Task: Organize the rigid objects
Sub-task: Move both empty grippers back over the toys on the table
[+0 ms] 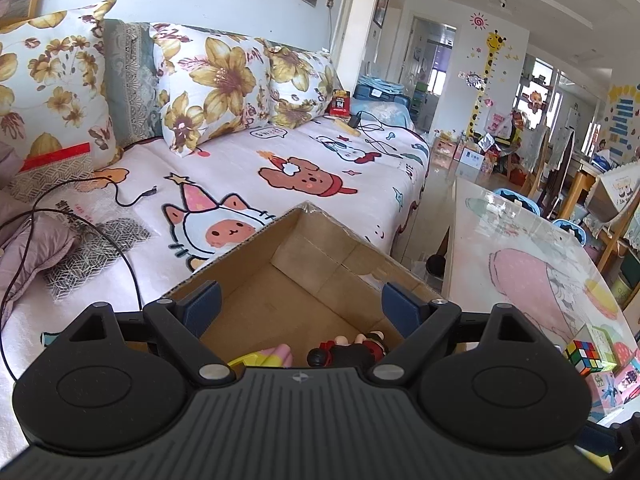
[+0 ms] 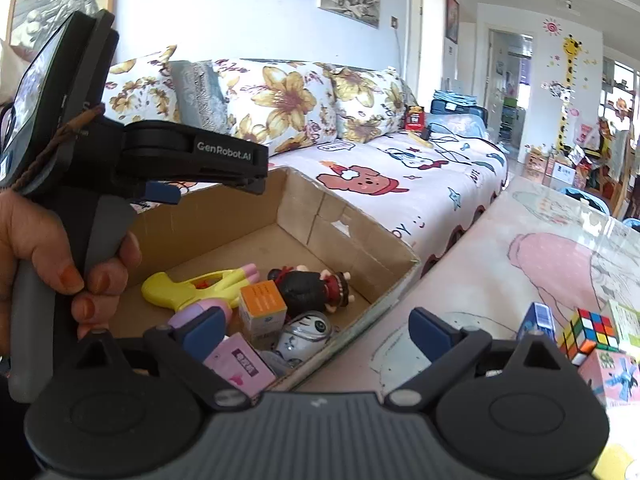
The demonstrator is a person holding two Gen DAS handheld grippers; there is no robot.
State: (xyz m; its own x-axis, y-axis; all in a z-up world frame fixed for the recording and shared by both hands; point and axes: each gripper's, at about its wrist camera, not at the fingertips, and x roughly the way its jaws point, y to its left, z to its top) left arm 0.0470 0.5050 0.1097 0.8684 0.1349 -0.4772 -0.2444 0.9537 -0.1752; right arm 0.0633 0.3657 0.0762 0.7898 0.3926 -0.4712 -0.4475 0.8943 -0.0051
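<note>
Now the right gripper (image 2: 316,330), fingers wide and holding nothing, is sitting nearer the cube (image 2: 590,334) at lower right; the left gripper (image 1: 300,304), also wide, is hanging over the box (image 1: 320,240).

The left gripper (image 1: 300,306) hangs over an open cardboard box (image 1: 320,256) with its jaws spread wide and nothing between them. Low in the box lie a yellow toy (image 1: 262,357) and a dark-dressed doll (image 1: 354,350). A Rubik's cube (image 1: 585,356) sits on the counter (image 1: 500,240) to the right.
</note>
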